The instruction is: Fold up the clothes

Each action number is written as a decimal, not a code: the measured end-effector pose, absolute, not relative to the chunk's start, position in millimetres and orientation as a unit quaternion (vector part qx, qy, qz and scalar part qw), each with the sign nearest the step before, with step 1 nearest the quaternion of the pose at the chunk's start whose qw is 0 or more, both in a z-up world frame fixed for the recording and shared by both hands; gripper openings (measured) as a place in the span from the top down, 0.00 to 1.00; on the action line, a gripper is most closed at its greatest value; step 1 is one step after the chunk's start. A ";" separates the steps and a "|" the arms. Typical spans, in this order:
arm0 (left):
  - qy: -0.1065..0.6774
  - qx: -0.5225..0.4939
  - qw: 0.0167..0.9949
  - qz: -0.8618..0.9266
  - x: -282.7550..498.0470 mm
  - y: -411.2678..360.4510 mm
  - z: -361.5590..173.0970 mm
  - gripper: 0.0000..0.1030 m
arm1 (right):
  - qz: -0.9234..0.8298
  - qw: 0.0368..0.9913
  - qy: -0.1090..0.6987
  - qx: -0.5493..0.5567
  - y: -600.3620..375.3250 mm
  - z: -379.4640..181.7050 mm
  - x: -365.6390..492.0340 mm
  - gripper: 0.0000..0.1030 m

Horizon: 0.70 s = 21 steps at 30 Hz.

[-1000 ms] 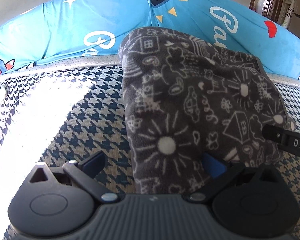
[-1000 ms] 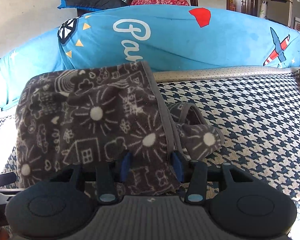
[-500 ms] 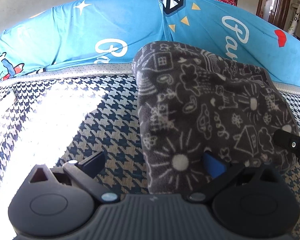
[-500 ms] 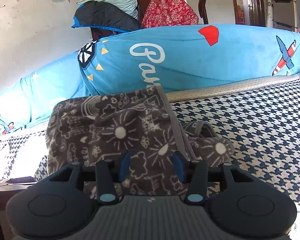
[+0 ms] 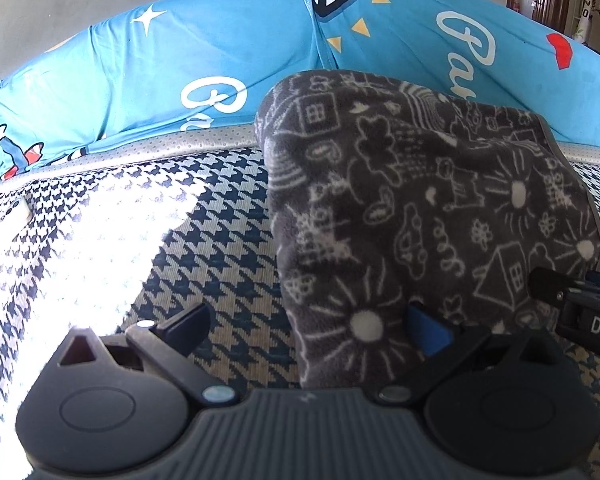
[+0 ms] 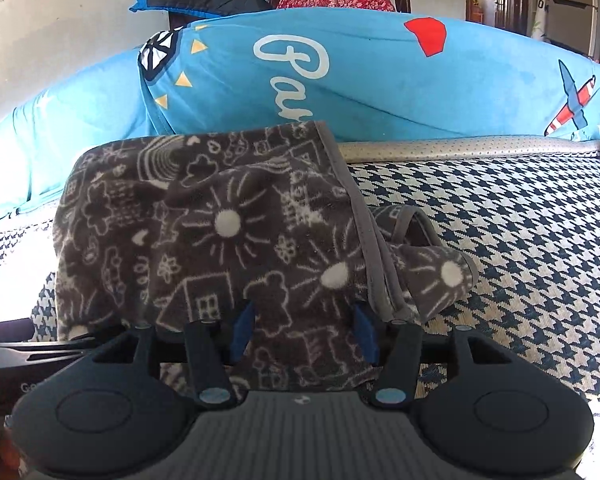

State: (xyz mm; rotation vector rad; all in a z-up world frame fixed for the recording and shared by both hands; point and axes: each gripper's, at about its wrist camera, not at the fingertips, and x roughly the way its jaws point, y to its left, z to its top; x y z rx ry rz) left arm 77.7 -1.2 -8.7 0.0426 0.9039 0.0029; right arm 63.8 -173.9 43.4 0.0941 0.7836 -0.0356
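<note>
Right claw point(image 6: 302, 328), tilted down, has just been easing its blue pads apart, and the soft dark grey fleece garment with white doodle print point(image 6: 220, 240) sits loose between them on the houndstooth mattress point(image 6: 520, 240). Left claw point(image 5: 304, 328) gapes wide, only its right pad under the near corner. It looks light, floppy and unslippery: take the grey-bound hem just right of the right claw.

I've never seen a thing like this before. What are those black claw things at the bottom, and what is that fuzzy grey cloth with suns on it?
They are two grabbing tools, one in each of a person's hands, each with its own camera looking along the fingers. One picture comes from the left gripper, which is wide open. The other comes from the right gripper, whose jaws have just been opening around the grey cloth. That folded cloth with drawn suns and houses lies on a checked mattress, in front of a blue cushion.
</note>
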 end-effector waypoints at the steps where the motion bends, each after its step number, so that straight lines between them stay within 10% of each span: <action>1: 0.438 0.019 0.899 0.001 78.4 -0.9 -9.1 0.00 | -0.018 0.923 0.382 0.045 -173.1 43.2 64.2 0.46; 21: 0.429 0.034 0.903 0.000 47.8 -19.1 16.1 0.00 | -0.017 0.927 0.366 0.078 -187.4 60.2 46.1 0.43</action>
